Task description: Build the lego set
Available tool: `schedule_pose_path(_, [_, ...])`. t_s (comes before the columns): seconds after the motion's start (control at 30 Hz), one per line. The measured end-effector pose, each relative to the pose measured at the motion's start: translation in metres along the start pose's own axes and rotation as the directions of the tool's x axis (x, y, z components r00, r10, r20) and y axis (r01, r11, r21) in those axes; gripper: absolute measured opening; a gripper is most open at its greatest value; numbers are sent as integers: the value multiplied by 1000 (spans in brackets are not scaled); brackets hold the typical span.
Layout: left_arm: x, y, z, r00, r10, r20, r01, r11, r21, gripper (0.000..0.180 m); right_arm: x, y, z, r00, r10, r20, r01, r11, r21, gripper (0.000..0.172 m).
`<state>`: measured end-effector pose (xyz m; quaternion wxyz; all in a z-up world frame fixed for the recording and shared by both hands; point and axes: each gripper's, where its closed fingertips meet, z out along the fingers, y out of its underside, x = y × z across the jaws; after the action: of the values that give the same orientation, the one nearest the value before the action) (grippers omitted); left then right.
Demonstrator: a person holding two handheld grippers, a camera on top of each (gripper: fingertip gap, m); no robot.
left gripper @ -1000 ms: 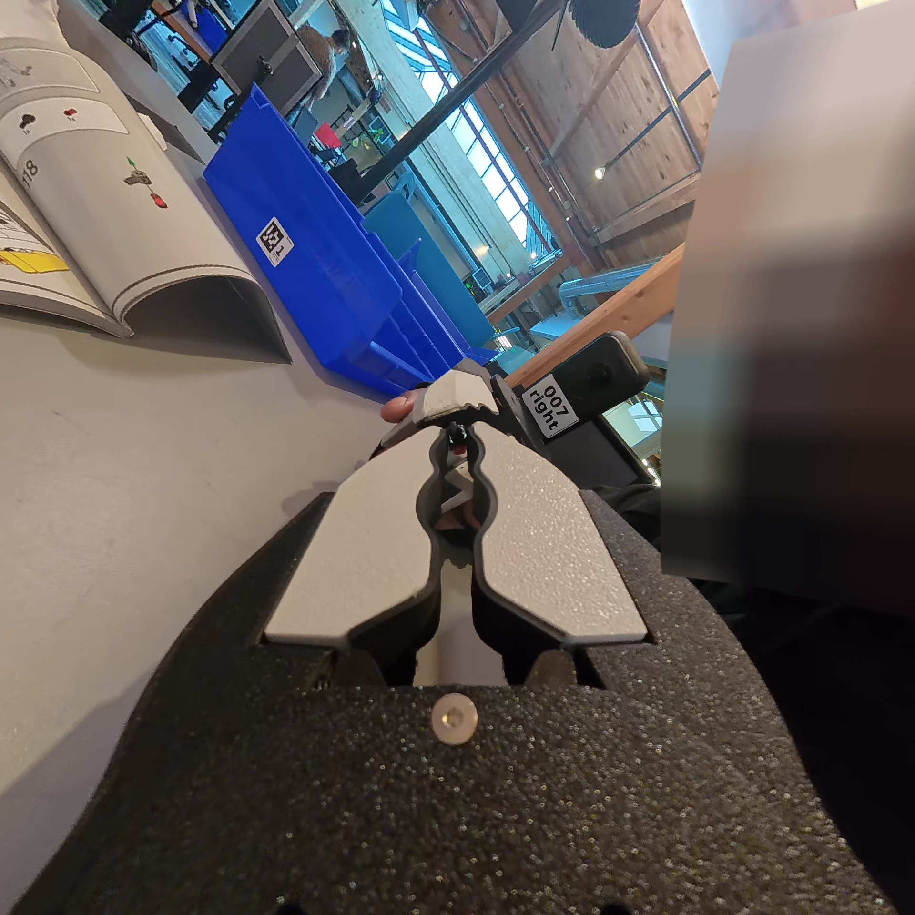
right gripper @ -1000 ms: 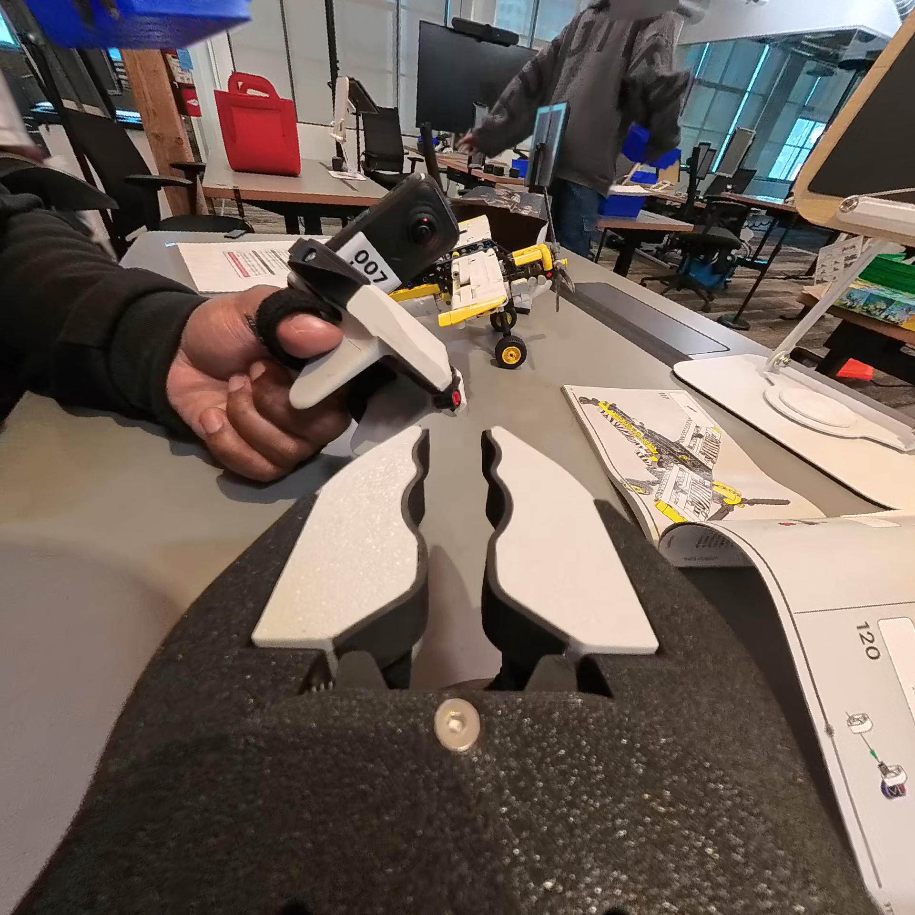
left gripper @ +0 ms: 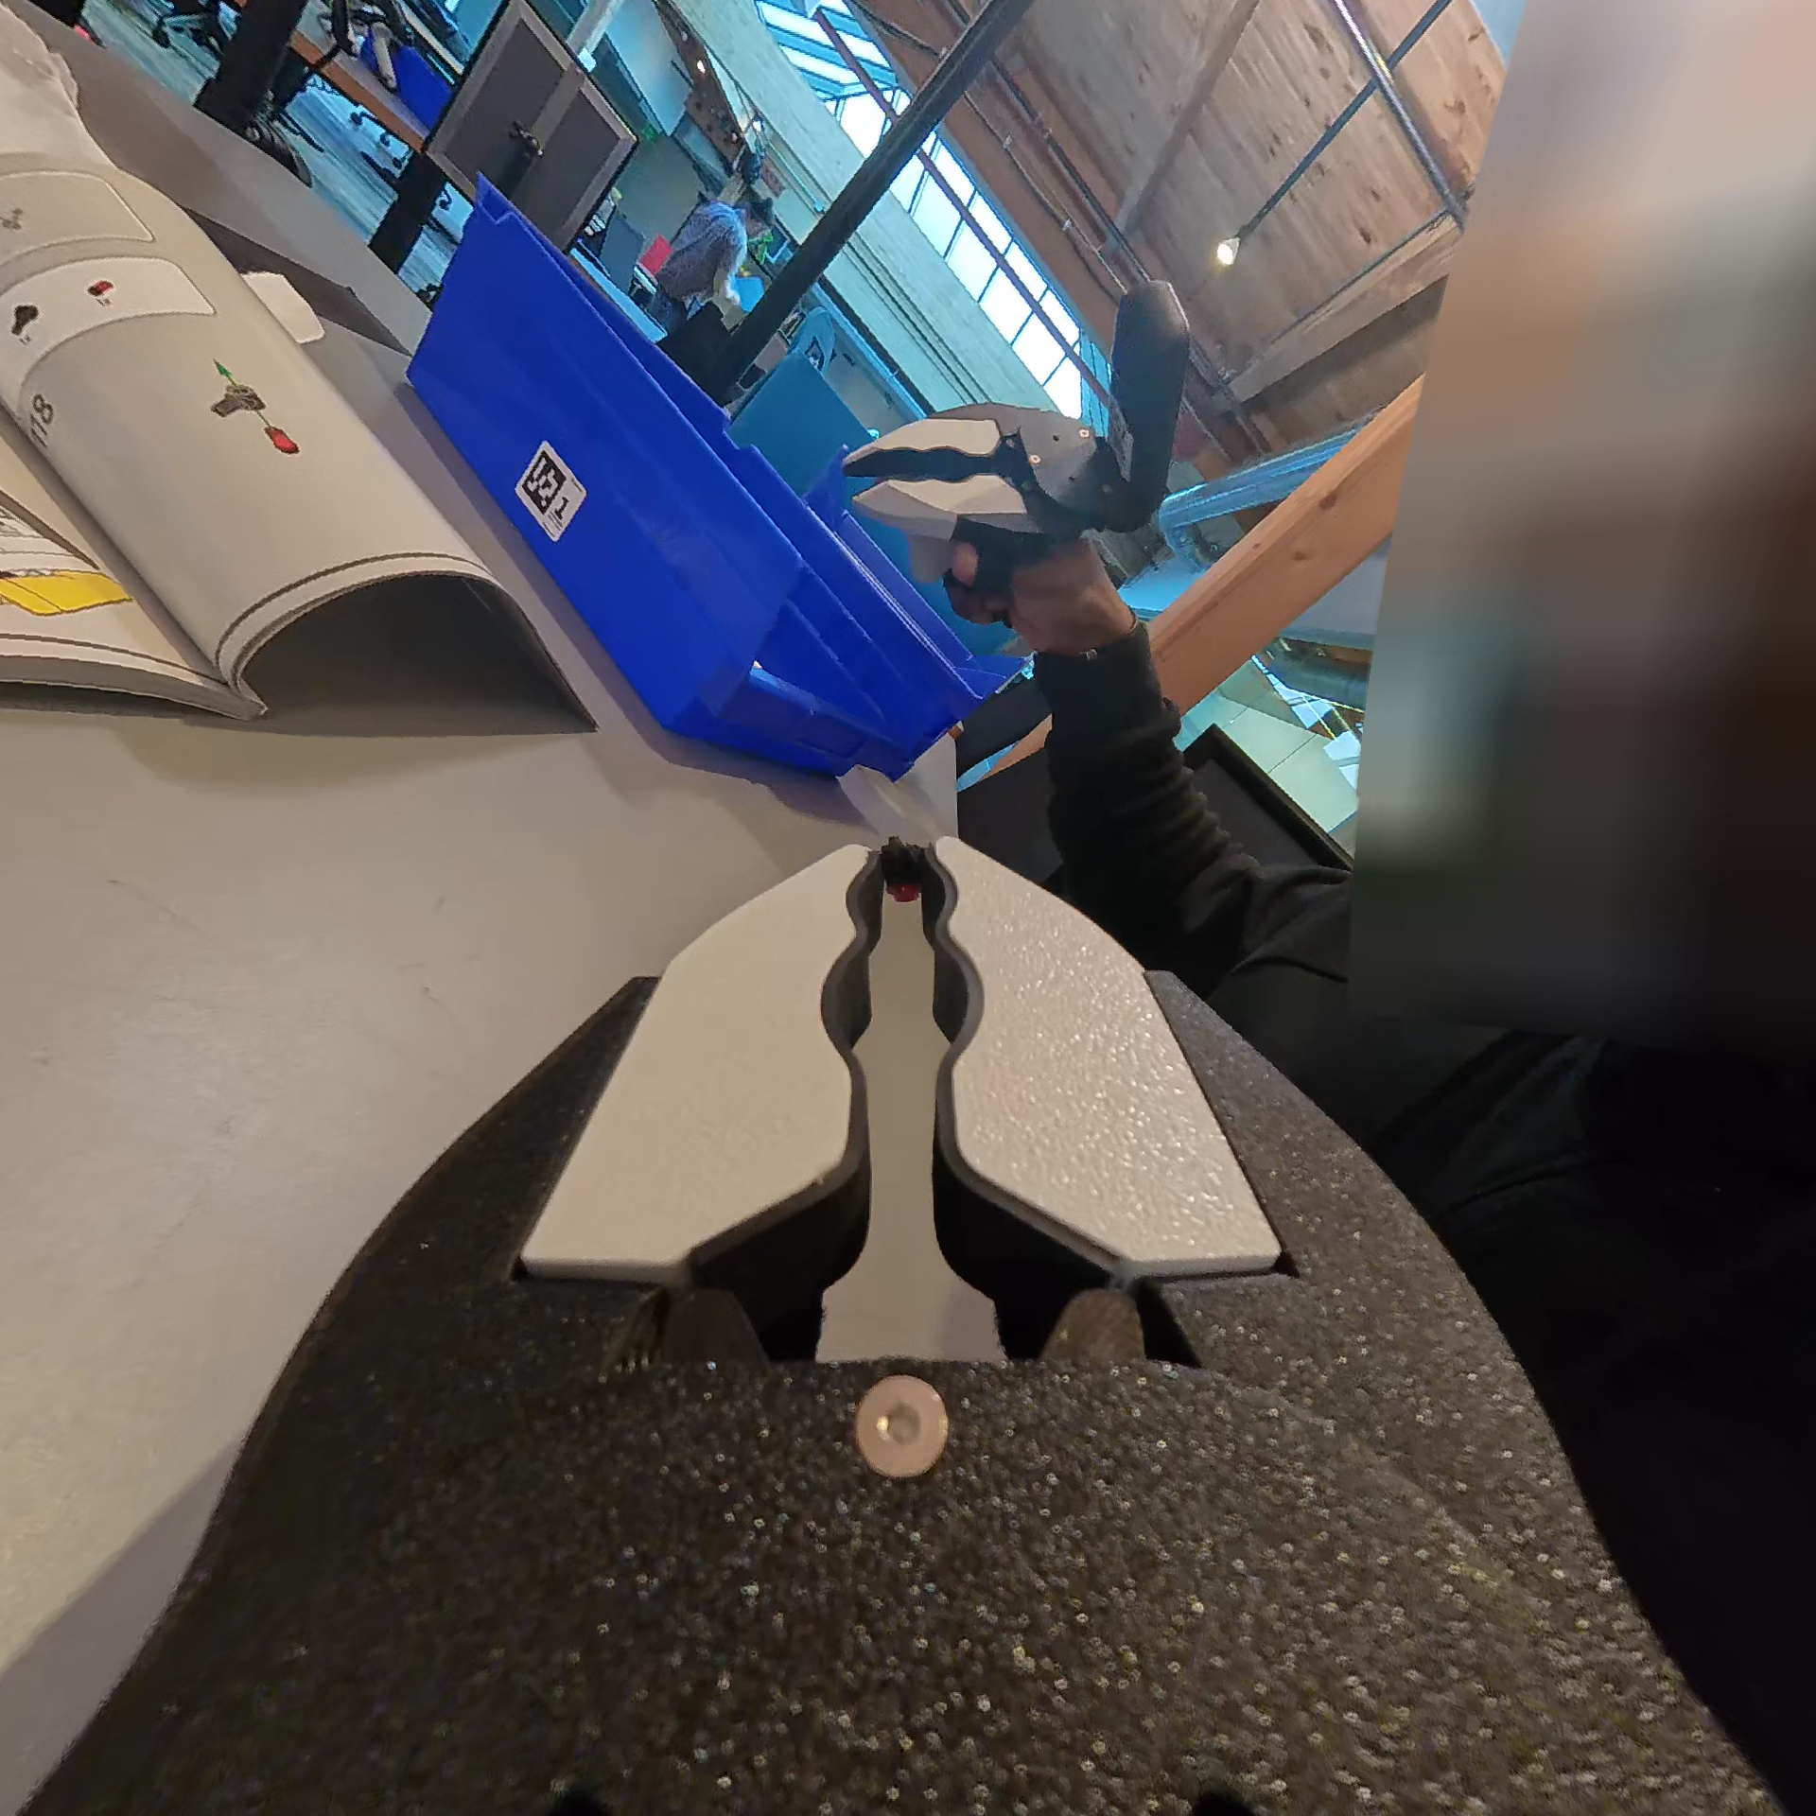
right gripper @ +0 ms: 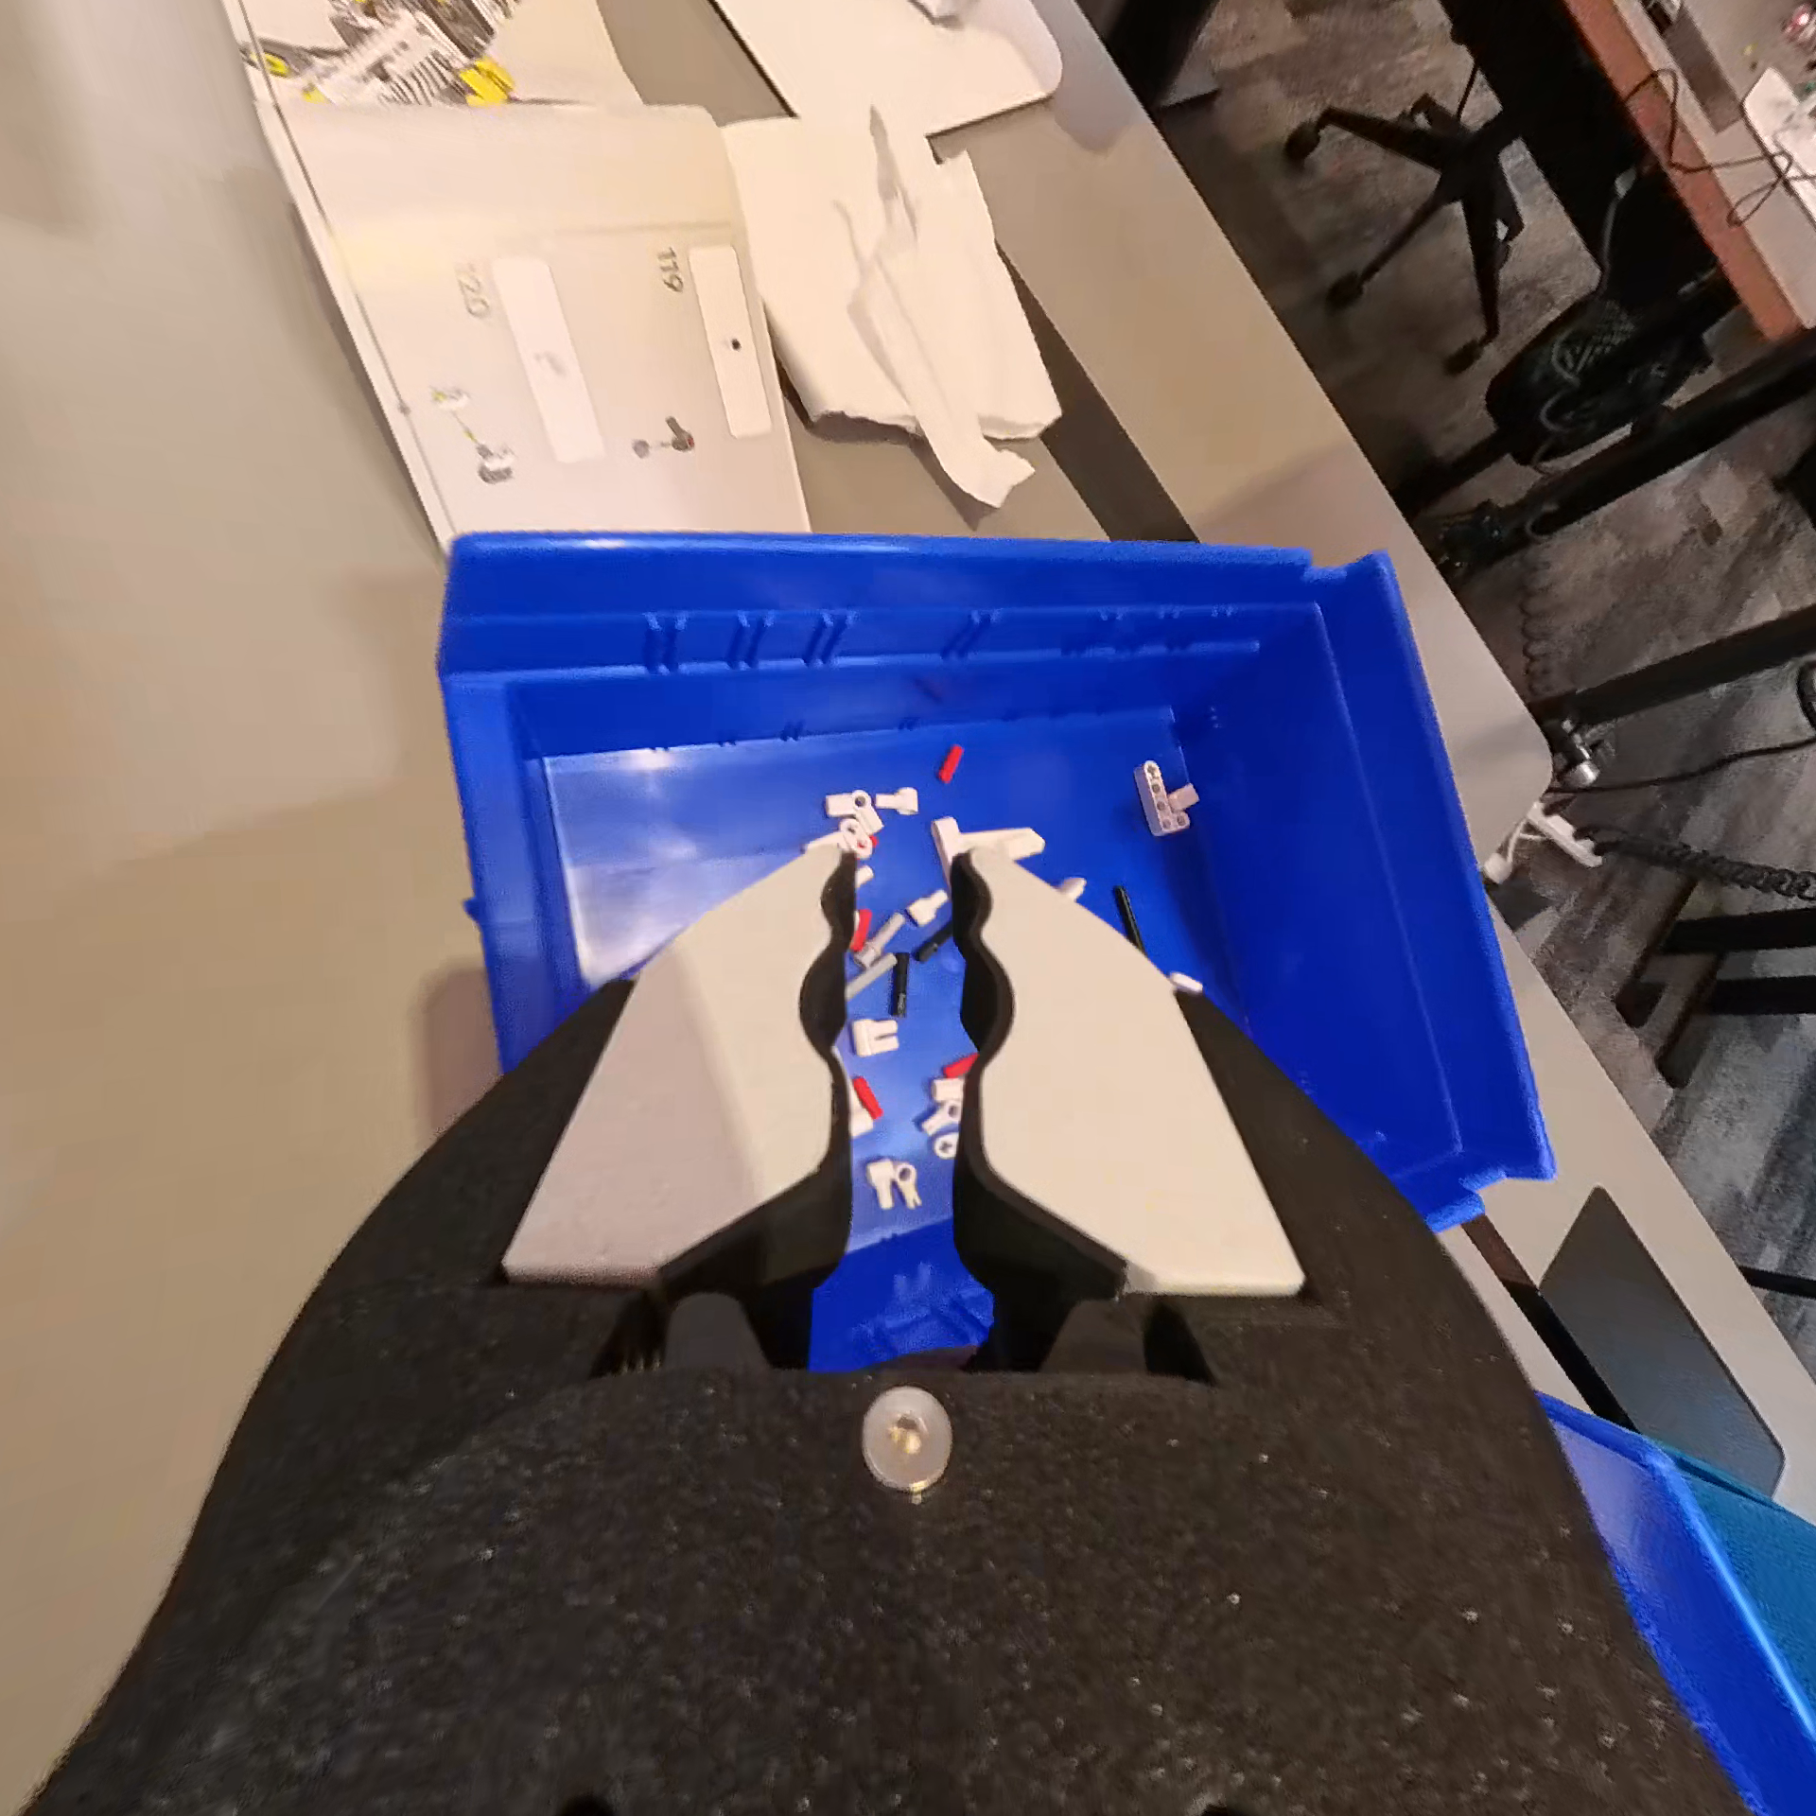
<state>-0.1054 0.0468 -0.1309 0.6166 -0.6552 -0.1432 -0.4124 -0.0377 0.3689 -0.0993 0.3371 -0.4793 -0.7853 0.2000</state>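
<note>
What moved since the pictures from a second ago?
The right gripper left the spot beside the left gripper and now hangs, jaws open, over the blue bin of small building pieces. The left gripper stayed over the table, pinching the same small black-and-red piece.

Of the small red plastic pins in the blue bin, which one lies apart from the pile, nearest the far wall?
The lone red pin on the blue bin's floor, beyond the white pieces; the other red pins lie among the clutter under the right claw.
</note>
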Motion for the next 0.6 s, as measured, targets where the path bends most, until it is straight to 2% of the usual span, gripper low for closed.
schedule_pose_path(0.47, [1,2,1,1000,8,-9,-8,1000,-13,7,16,26,5,1000,-2,14,4,995,-102,18])
schedule_pose_path(0.53, [1,2,1,1000,8,-10,-8,1000,-14,7,24,34,7,999,-53,-1,52,983,-174,18])
schedule_pose_path(0.6, [1,2,2,1000,10,-11,-10,1000,-18,7,37,49,14,990,-142,-11,132,943,-306,19])
